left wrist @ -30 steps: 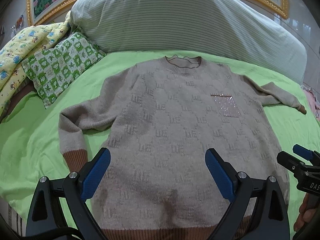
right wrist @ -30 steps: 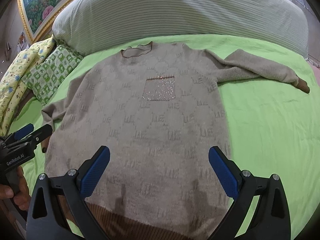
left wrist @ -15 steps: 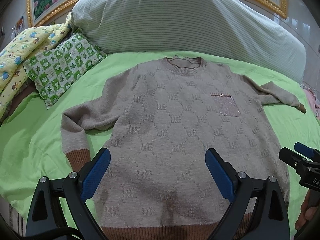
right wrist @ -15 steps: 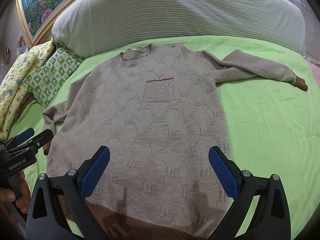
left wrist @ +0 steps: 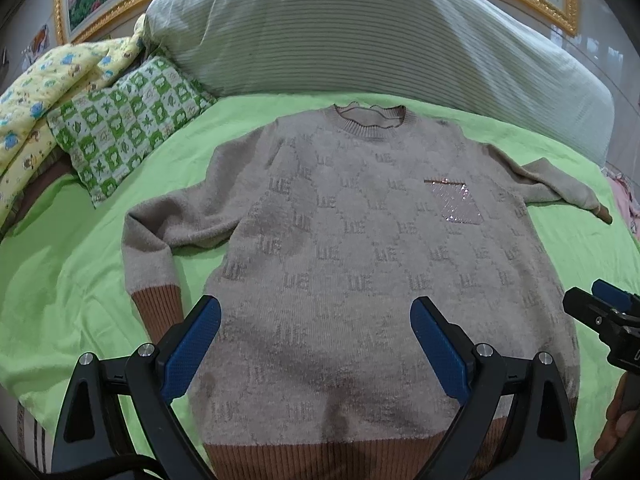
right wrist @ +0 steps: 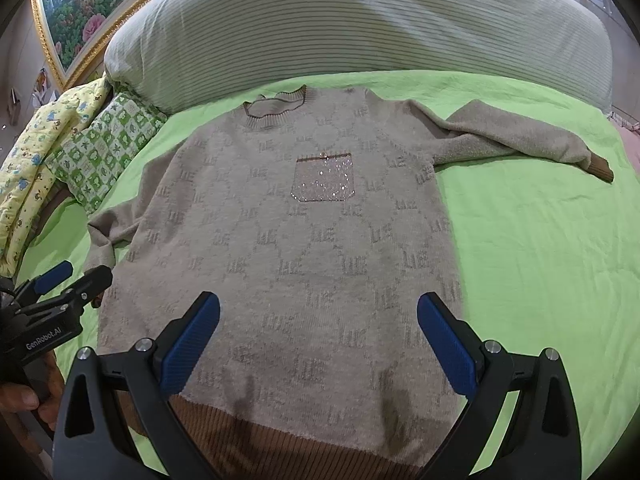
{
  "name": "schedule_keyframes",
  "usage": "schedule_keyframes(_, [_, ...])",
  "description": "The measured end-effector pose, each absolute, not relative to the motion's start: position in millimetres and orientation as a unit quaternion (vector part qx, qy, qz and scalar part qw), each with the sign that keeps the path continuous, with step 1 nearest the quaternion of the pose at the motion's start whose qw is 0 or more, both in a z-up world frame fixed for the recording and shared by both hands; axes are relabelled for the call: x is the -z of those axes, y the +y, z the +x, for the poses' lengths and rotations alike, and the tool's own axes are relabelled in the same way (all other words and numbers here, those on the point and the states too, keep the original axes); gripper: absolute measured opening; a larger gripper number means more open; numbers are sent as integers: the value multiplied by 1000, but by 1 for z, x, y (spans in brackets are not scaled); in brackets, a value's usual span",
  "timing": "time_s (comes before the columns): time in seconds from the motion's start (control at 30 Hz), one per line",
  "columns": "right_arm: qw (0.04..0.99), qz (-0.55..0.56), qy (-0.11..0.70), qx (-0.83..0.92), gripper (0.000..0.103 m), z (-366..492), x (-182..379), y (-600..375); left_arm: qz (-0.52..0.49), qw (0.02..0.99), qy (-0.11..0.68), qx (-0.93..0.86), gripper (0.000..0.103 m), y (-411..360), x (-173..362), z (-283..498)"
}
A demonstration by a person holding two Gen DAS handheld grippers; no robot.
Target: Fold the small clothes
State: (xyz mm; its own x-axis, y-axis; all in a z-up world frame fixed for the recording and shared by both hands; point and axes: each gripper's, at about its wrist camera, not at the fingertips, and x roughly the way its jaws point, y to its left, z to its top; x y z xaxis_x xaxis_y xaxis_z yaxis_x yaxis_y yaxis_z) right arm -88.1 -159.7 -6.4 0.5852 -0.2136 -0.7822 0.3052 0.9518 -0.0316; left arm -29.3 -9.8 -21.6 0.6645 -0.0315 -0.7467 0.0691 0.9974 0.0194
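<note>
Both views have drawn back slightly; more brown hem shows. One beige sweater (left wrist: 360,264), flat, face up on green bed sheet (right wrist: 540,260); long axis collar-to-hem, collar toward one striped pillow (left wrist: 360,28), hem nearest cameras. Two sleeves spread sideways. One sequin pocket (right wrist: 323,178). Left tongs (left wrist: 315,344), right tongs (right wrist: 318,344): spread wide, holding nothing, above hem. One green-checked cushion (left wrist: 124,132).

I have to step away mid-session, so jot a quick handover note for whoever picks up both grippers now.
Left gripper: open, empty, above the hem.
Right gripper: open, empty, above the hem further right.
The beige knitted sweater with brown ribbed cuffs lies flat, face up, on the green bedsheet, sleeves spread out.
Done: laid out.
Left: every fold; probably sleeves first.
</note>
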Motion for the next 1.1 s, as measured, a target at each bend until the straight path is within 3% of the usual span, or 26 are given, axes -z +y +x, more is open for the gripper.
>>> schedule_keyframes(0.63, [873,84,441,192,99,-83,-1,-250,4,896,444,14,96,-29,36,28])
schedule_keyframes(0.97, [852,157,387,317,99,-105,-36,-394,23,889,457,23,96,-62,41,73])
schedule_keyframes(1.1, [837,174,358,375,90,-114,-50,-457,36,887,461,21,96,-71,44,88])
